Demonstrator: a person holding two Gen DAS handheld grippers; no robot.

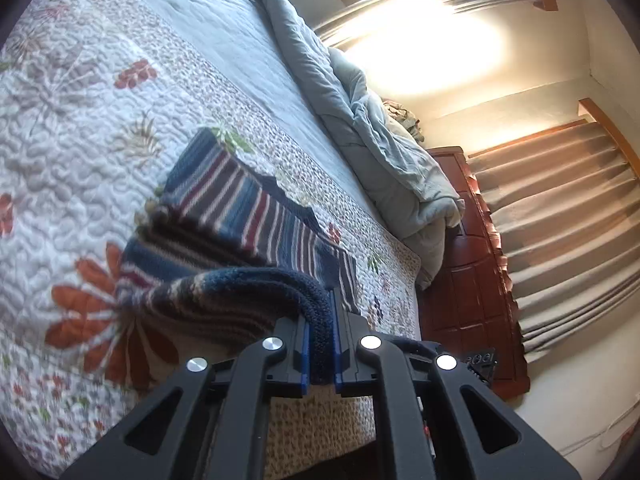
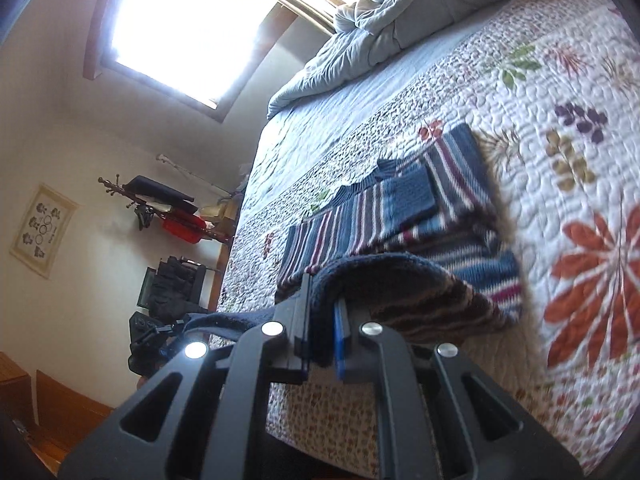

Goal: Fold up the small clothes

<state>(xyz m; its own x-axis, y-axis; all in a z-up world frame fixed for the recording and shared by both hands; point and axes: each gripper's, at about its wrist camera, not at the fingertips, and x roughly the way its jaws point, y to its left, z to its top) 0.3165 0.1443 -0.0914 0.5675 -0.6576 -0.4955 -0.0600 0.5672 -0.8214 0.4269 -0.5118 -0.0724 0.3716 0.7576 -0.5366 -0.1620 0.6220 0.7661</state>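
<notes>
A striped knit sweater (image 1: 240,208) in blue, maroon and cream lies on the floral quilt (image 1: 72,128) of a bed. Its near hem is raised off the quilt. In the left wrist view my left gripper (image 1: 322,320) is shut on one end of the dark blue ribbed hem, which runs between the blue pads. In the right wrist view my right gripper (image 2: 322,316) is shut on the other end of the hem of the same sweater (image 2: 400,216). The far part, with folded sleeves, rests flat on the quilt (image 2: 580,160).
A crumpled pale blue duvet (image 1: 360,120) lies along the far side of the bed. A dark wooden headboard (image 1: 472,264) and beige curtains (image 1: 560,208) stand beyond it. A coat rack (image 2: 160,204), a wall picture (image 2: 42,230) and a bright window (image 2: 192,20) are off the bed's side.
</notes>
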